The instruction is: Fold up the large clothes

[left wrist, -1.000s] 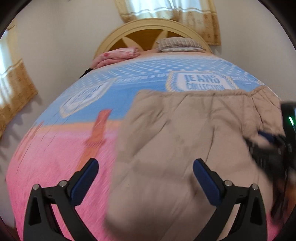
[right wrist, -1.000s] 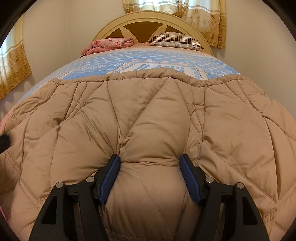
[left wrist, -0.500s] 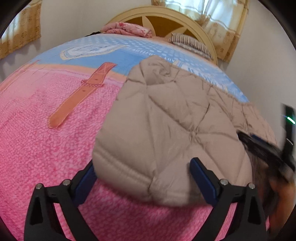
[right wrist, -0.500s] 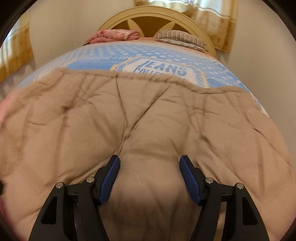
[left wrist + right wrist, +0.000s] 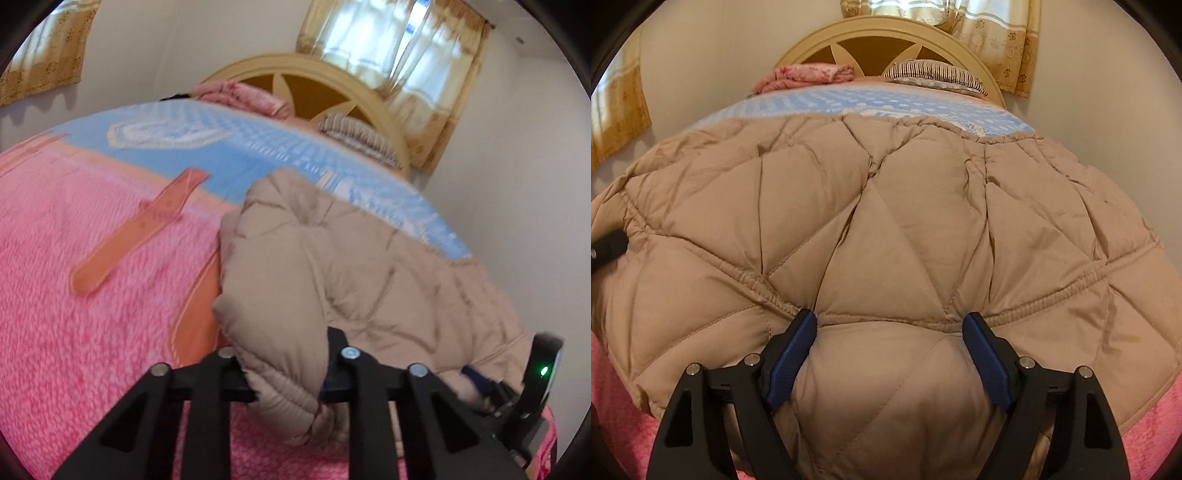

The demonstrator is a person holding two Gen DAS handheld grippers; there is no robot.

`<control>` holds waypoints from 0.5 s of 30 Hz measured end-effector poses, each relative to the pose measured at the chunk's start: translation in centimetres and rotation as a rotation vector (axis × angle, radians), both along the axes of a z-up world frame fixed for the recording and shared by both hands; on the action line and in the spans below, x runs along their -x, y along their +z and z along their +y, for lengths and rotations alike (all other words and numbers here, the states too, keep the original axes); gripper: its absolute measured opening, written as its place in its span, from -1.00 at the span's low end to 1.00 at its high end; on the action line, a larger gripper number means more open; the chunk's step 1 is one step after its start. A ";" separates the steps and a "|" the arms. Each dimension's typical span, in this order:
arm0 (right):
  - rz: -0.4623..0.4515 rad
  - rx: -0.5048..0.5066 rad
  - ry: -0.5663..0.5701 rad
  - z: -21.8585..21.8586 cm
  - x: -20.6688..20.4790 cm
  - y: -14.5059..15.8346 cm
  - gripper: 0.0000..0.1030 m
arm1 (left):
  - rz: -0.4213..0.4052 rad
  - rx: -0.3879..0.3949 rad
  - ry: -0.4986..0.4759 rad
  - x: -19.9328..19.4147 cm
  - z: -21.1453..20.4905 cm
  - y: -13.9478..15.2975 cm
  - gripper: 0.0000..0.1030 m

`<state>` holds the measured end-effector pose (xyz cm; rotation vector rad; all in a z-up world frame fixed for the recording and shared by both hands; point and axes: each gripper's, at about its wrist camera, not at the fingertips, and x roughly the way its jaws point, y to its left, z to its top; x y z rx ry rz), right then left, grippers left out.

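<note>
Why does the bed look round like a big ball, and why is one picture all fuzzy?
Fisheye lenses bend both views, so the bed bulges and dark corners show. The left wrist view is smeared by motion: the pink blanket and the beige coat look soft. The right wrist view is sharp, the coat's stitching clear, with shadow between the right gripper fingers.

L gripper [image 5: 286,373]: jaws drawn close, pinching a puffy fold of the tan jacket [image 5: 351,273] between them; blue pads hidden by fabric. Tilted, seen low over the bed.

R gripper [image 5: 888,354]: jaws spread wide, blue pads [image 5: 792,360] showing, each pressing the sides of a jacket bulge w/o clamping it. Sits level, pointing fwd. In L view, R gripper's body shows at lower right edge, blurred.
</note>
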<state>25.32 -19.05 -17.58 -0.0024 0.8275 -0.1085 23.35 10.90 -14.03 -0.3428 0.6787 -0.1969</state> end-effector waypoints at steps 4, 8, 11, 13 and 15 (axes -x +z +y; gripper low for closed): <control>-0.074 -0.014 0.025 -0.5 1.3 3.4 0.57 | -0.011 0.027 -0.020 -0.2 1.0 0.6 -0.66; 0.058 0.024 0.018 -0.6 -0.1 1.6 0.57 | -0.016 0.065 -0.032 -0.2 1.6 0.4 -0.68; 0.026 0.063 0.019 0.7 0.1 0.3 0.57 | -0.055 0.067 -0.052 0.9 1.1 1.7 -0.70; 0.030 0.015 0.026 1.5 0.5 0.6 0.54 | -0.113 0.046 -0.062 2.3 0.9 4.0 -0.71; 0.030 -0.028 0.078 2.9 0.9 0.9 0.53 | -0.183 0.008 -0.067 3.6 0.7 6.4 -0.71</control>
